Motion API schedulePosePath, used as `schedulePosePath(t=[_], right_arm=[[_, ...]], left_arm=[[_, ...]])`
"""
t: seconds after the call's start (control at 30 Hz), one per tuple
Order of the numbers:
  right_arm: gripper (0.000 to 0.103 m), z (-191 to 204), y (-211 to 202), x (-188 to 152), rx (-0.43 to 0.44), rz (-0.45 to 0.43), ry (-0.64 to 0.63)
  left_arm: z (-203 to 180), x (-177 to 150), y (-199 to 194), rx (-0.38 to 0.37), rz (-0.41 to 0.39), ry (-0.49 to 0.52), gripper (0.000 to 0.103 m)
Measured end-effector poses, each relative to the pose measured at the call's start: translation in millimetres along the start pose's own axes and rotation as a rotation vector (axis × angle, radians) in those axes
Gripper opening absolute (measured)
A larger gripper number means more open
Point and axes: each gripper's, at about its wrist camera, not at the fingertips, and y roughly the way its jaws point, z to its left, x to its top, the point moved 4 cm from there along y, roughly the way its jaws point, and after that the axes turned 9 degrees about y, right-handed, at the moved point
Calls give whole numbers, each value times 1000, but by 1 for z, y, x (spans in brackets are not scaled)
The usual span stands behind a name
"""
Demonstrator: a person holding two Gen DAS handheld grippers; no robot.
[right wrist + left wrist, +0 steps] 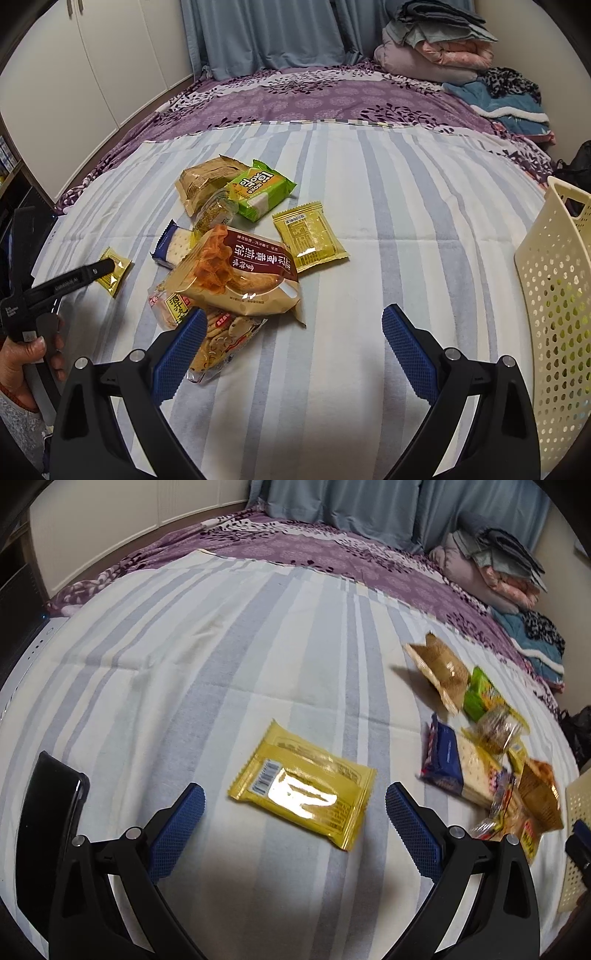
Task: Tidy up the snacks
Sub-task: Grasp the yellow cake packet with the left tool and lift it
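Both grippers wide apart over striped sheet (369, 258); purple bedspread (295, 99) behind.

A shiny yellow foil snack packet (302, 783) lies flat on the bed, barcode side up, alone and well apart from the others. The main heap sits at its 3 o'clock: a tan bag of brown-labelled biscuits (236, 273) rests on top of a clear pack of round crackers (221, 343). At 11 o'clock of the bag lies a blue-wrapped pack of square crackers (171, 245); at 12 o'clock, a green wafer packet (258, 190) beside a brown paper-look bag (203, 179). A second yellow packet (309, 236) lies at 2 o'clock.
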Motion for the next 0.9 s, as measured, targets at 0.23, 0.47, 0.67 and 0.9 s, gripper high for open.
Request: schedulePosePath(t=[0.23,0.47,0.67,0.9], right_arm=[[95,-1,0,-2,5,1,-3],[95,4,0,-4,13,2,-10],[95,5,1,-5,15,6,-6],[95,4,3,-5,17,9,-6]], left_arm=[[15,-12,5,83,35,32,100],[30,-15,-1,99,31,42,100],[27,-13,-5,111,30,58,100],[13,-7,-6,92,20,70,100]])
